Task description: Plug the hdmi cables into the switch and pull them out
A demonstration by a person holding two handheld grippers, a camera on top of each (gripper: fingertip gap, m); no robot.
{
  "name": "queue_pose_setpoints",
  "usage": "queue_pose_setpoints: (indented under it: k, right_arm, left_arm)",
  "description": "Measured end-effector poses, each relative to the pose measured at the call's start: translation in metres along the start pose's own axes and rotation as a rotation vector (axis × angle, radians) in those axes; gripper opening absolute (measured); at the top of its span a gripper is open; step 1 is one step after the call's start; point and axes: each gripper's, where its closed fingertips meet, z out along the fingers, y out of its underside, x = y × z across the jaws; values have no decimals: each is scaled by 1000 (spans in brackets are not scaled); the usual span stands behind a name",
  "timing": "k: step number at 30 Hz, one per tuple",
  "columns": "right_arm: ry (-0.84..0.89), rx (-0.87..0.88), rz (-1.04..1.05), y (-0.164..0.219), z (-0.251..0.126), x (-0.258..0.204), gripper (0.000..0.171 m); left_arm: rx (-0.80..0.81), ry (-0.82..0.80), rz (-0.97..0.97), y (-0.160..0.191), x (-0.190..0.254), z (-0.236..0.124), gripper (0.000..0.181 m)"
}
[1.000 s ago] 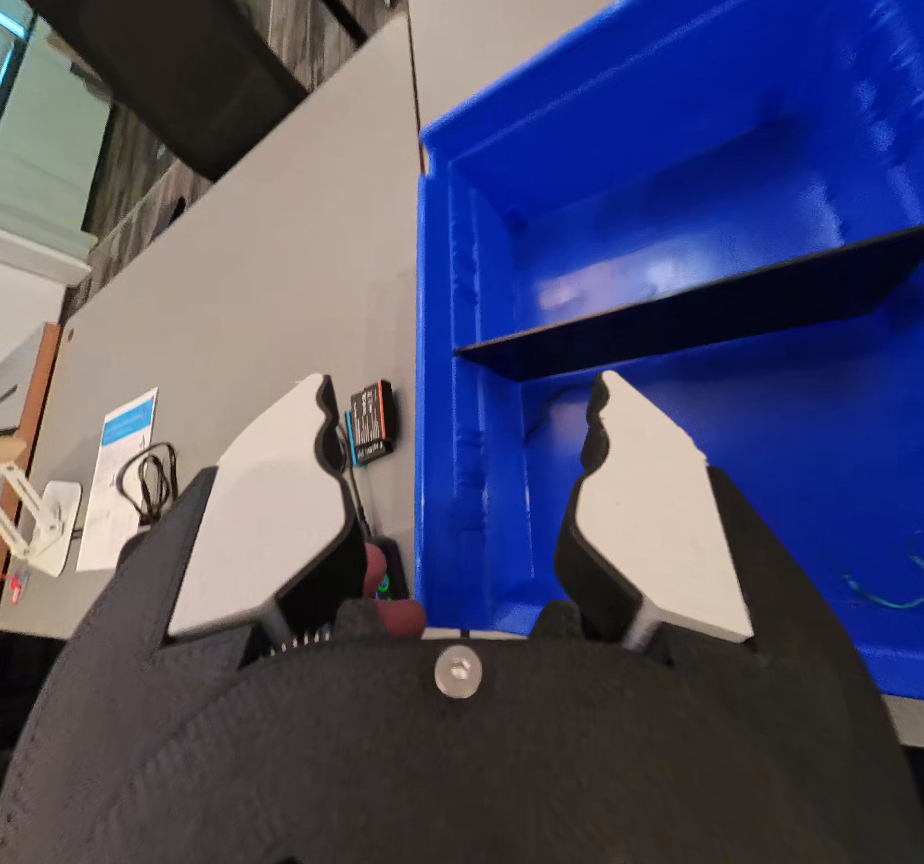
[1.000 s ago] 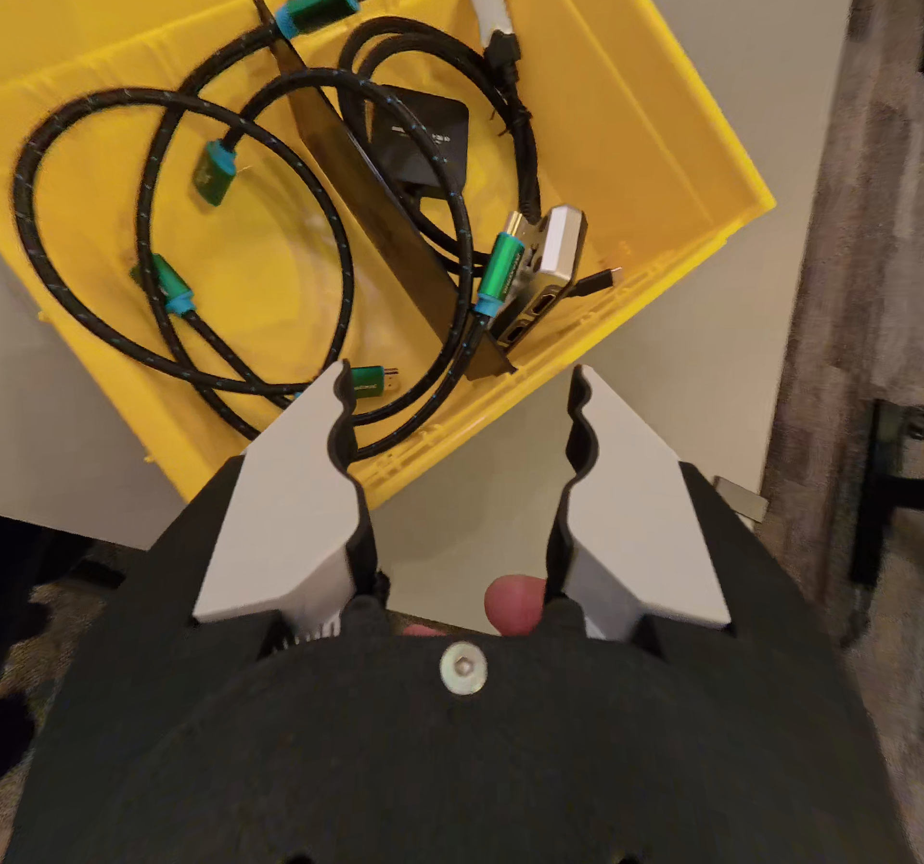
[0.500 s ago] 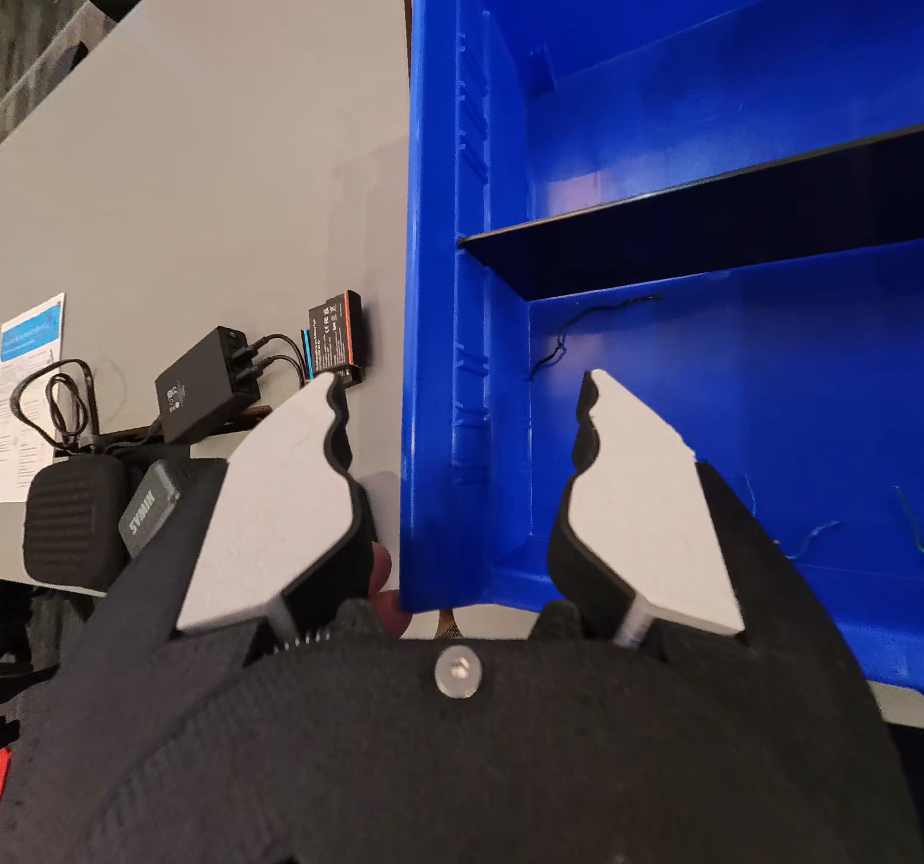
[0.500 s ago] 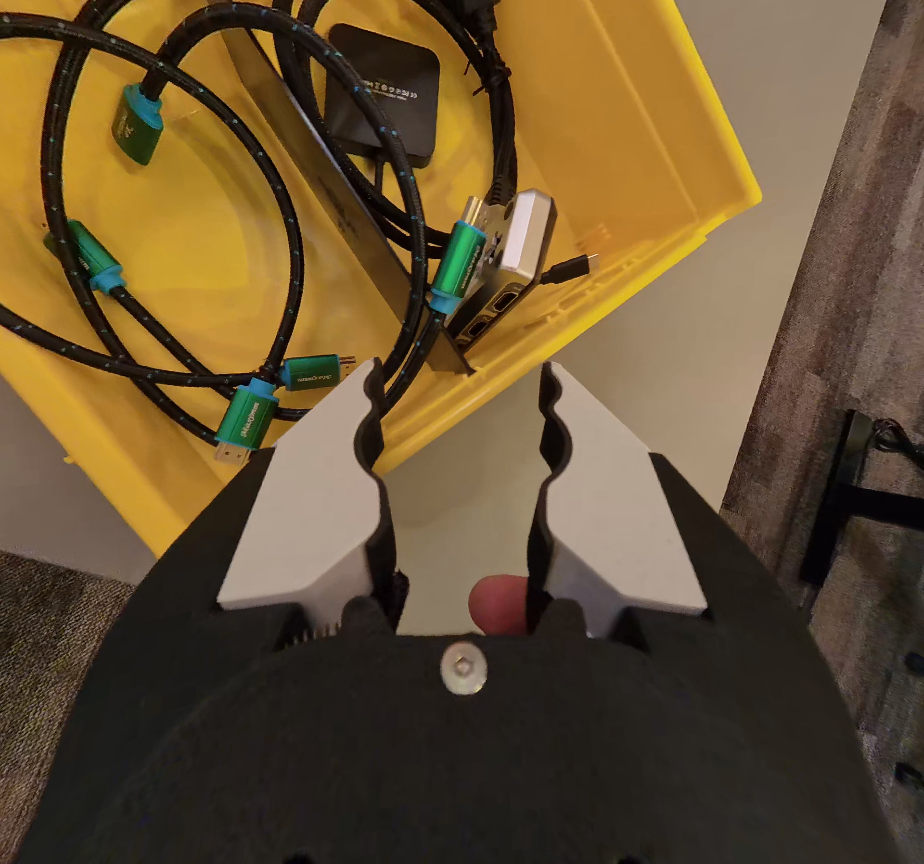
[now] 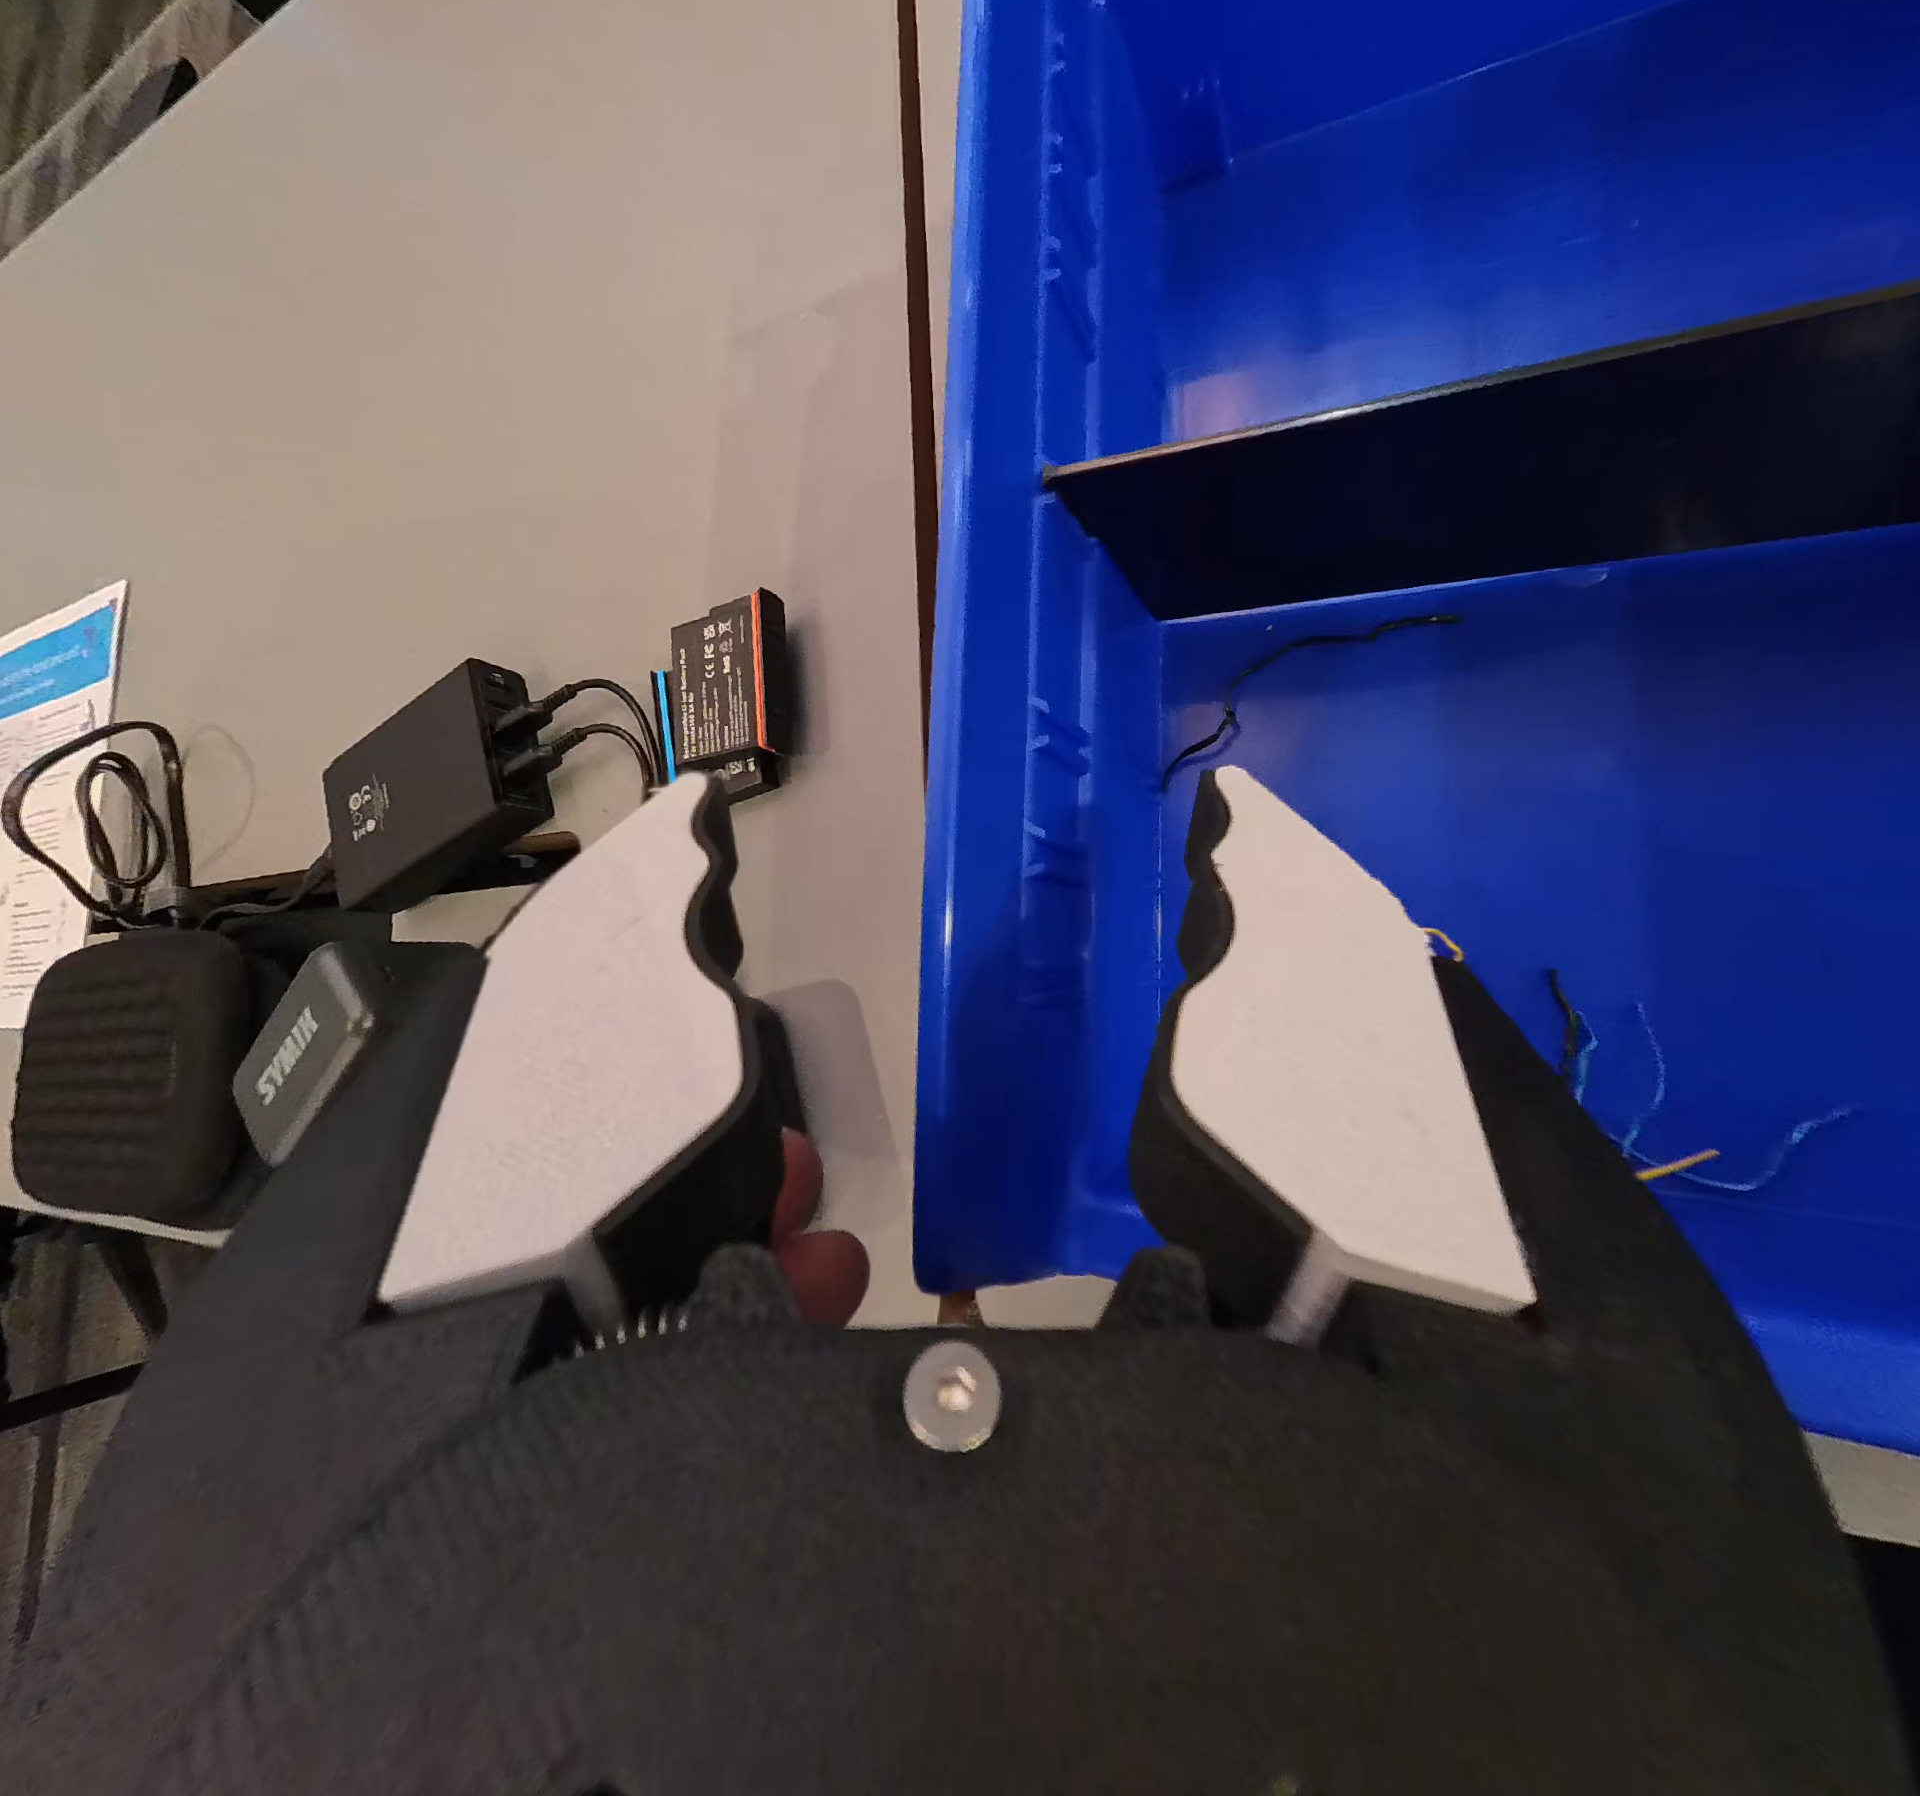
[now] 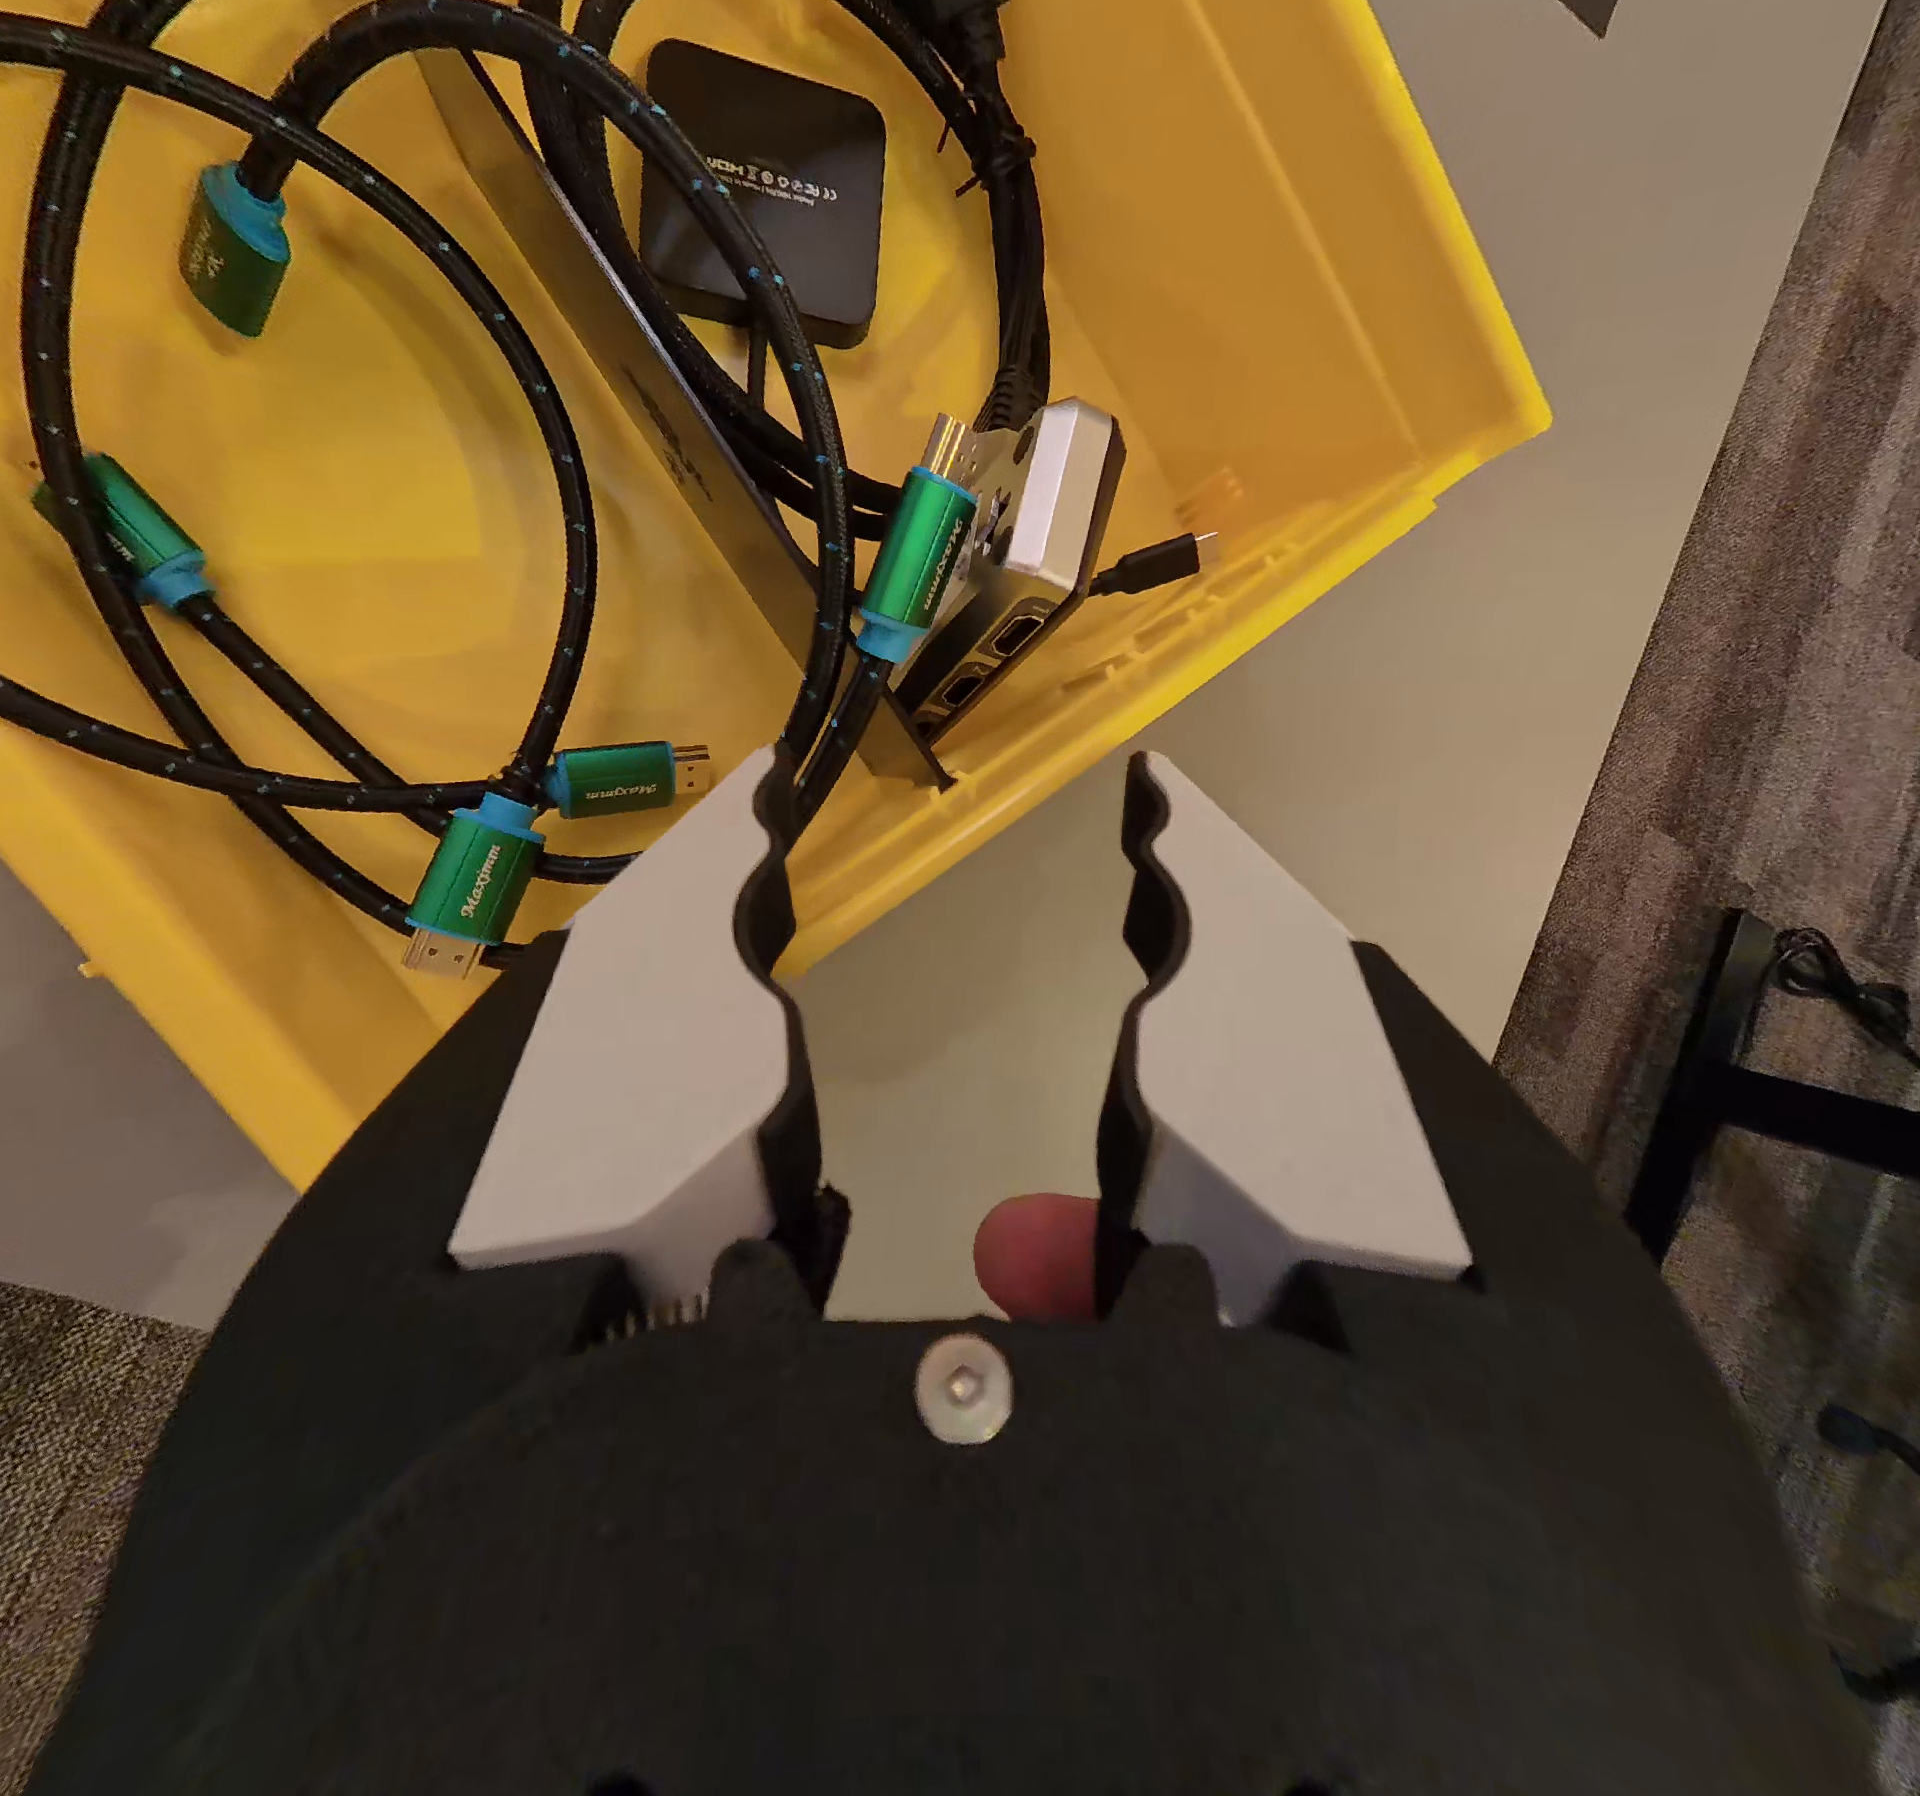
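In the right wrist view a yellow bin (image 6: 1299, 219) holds several black braided HDMI cables (image 6: 561, 458) with green plugs. A silver HDMI switch (image 6: 1039, 541) leans at the bin's near right corner, and one green plug (image 6: 920, 562) rests against it. A black square box (image 6: 764, 188) lies farther back. My right gripper (image 6: 951, 790) is open and empty, just short of the bin's near wall, below the switch. My left gripper (image 5: 961, 801) is open and empty, straddling the left wall of an empty blue bin (image 5: 997, 603).
A black divider (image 5: 1455, 458) crosses the blue bin, with thread scraps on its floor. Left of it on the grey table (image 5: 468, 292) lie a black charger (image 5: 436, 780), a battery (image 5: 727, 686), a dark pouch (image 5: 125, 1071) and papers. The table edge and carpet (image 6: 1766, 603) lie right of the yellow bin. My right fingertips sit around 95 cm from my left ones. From the left gripper's tips to the battery (image 5: 727, 686) is close to 12 cm.
The right gripper has moved closer to the yellow bin and its jaws have narrowed a little. The left gripper has tilted down and drawn back, bringing the charger and pouch into view.
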Motion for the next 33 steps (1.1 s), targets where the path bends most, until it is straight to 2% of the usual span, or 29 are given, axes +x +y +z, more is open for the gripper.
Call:
queue_pose_setpoints:
  k: [3,5,11,14,16,20,25,28,33]
  right_arm:
    - [7,21,36,-2,-6,-1,69]
    - [-17,42,79,-3,-11,-8,80]
    - [-143,49,150,5,-17,-49,100]
    - [-118,41,143,7,-14,-58,110]
    - [-73,26,134,9,-11,-55,110]
    - [63,-37,84,21,-3,-39,93]
    - [91,-48,82,35,13,-34,86]
    - [85,-10,136,31,11,-27,64]
    - [83,69,197,26,13,-13,37]
  left_arm:
    - [-2,23,-13,3,2,5,77]
    - [-7,47,-23,6,6,9,76]
    - [-41,105,-55,15,21,25,71]
    - [-28,107,-68,11,21,25,52]
    - [-11,89,-95,9,17,27,42]
    - [15,124,-153,5,19,26,32]
    - [30,171,-186,2,28,21,25]
    - [45,213,-199,-2,34,18,22]
    - [64,235,-188,-5,41,15,19]
